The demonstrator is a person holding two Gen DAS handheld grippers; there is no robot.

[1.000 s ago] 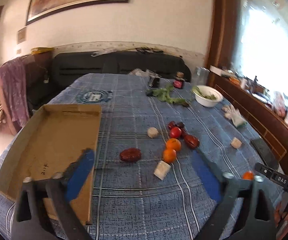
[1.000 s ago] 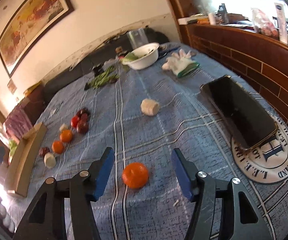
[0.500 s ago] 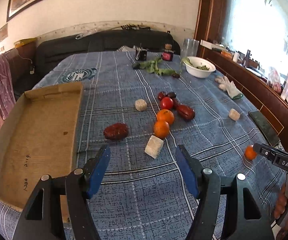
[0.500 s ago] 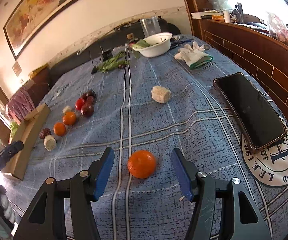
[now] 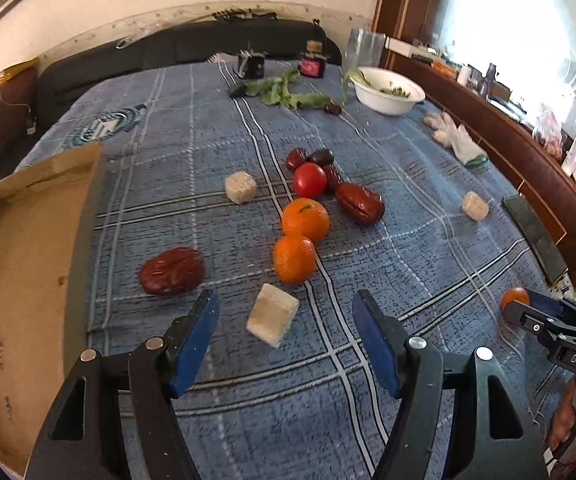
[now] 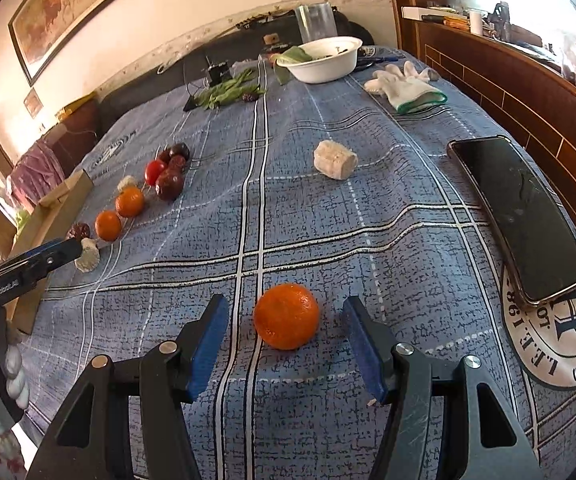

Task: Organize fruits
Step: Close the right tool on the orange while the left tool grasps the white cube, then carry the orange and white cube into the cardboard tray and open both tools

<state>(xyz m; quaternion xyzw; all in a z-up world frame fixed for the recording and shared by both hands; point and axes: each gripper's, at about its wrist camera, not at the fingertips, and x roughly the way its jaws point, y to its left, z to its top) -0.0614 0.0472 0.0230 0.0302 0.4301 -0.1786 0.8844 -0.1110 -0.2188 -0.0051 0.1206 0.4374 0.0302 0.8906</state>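
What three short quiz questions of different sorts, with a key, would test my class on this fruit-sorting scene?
1. True or false: the right tongs are shut on the lone orange.
2. Multiple choice: what lies between the left tongs' fingers? A) tomato B) pale cube C) phone
3. Fill in: the cardboard tray holds ____ fruit in the part that shows.

Key:
1. False; the tongs are open and the orange sits on the cloth between the fingers.
2. B, the pale cube.
3. No.
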